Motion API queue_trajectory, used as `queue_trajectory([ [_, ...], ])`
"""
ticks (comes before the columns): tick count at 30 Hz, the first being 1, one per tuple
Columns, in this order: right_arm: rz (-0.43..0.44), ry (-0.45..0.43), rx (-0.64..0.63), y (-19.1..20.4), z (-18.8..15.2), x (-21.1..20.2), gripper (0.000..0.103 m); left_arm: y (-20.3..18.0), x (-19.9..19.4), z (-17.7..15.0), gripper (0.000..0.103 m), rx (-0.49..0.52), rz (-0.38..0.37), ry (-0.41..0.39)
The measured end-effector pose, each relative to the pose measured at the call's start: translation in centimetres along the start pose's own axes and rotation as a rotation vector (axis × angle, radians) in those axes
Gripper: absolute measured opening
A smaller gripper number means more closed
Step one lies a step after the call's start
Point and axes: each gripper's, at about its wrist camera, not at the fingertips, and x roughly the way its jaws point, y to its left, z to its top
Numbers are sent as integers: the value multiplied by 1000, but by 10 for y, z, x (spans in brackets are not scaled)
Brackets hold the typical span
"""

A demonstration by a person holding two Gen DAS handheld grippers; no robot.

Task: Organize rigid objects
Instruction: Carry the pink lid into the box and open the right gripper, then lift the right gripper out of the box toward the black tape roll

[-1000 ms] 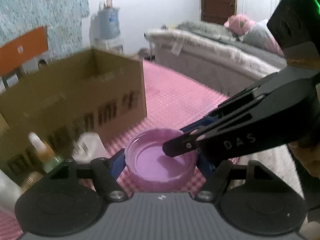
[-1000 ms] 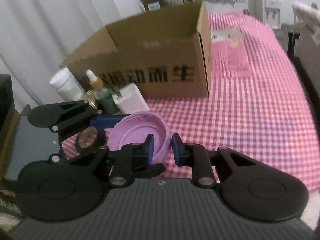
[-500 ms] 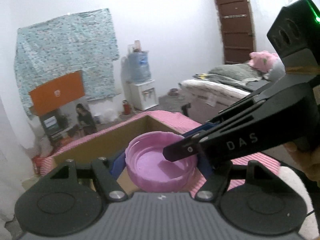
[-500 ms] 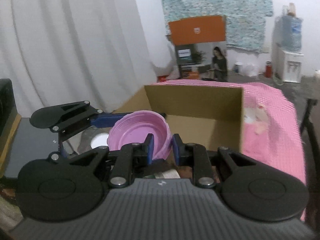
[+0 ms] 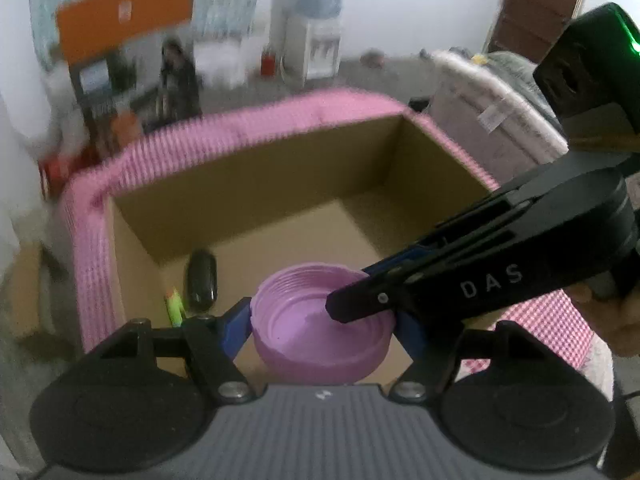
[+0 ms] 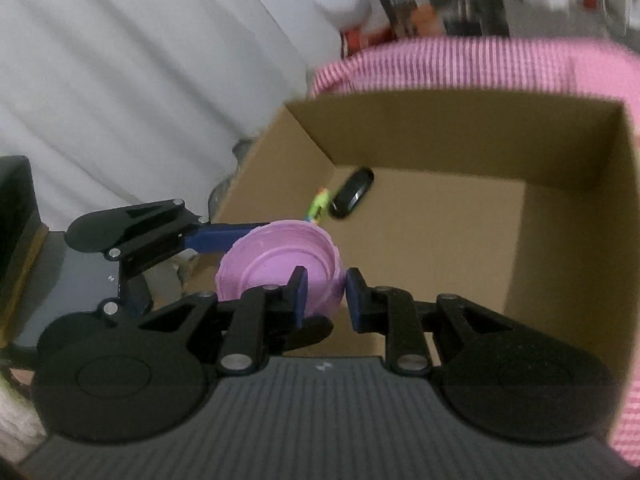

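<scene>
Left wrist view: the left tongs (image 5: 324, 330) are clamped on a pink lid (image 5: 322, 330), their blue fingers (image 5: 234, 326) pressed to its outer wall on either side, hollow side up with the screw ridges showing. The right tongs (image 5: 362, 300) come in from the right, one black tip inside the lid's hollow, the blue finger outside the rim. The lid is carried above the near edge of an open cardboard box (image 5: 248, 176). On the box floor, toward the left corner, lie a dark oval object (image 5: 201, 280) and a small green and yellow item (image 5: 174, 306), close beside each other. The box stands on a surface (image 5: 548, 320) covered in pink checked cloth. A hand (image 5: 616, 320) shows at the right edge behind the right tongs' handle. Background blurred. Right wrist view: the right tongs (image 6: 324, 300) stand nearly together, straddling the lid's (image 6: 276, 260) near rim; the left finger (image 6: 298, 298) sits against the inside of the wall, while the right one looks to stand slightly off the outside, so the grip there cannot be told for sure. The left tongs (image 6: 248, 264) reach in from the left, one blue finger along the lid's far edge. Beyond are the box (image 6: 460, 152), the dark oval object (image 6: 353, 193) and the green item (image 6: 320, 206). A white curtain (image 6: 120, 80) hangs at left.
</scene>
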Motion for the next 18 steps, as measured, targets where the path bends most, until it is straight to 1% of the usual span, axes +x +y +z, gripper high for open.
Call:
queue_trajectory([
  [2,6,52,30,-7,9,18,20,12,12,1,75,-33,-12,47],
  [5,4,114,50,-11,16,38,20,18,26,1,74,-41,-8,96],
  [8,-4,163,54,-10,19,53,20,20,35,2,74,-36,3,138],
  [11,-6,201,60,-12,19,66,21,24,43,1,74,-54,-1,181],
  [14,-6,231,69,-18,18,77,21,20,47,0,76,-30,11,204],
  [17,-2,258,85,-26,17,85,21,21,48,1,78,-36,4,205],
  [18,1,263,87,-26,17,85,24,21,48,2,79,-41,-3,206],
])
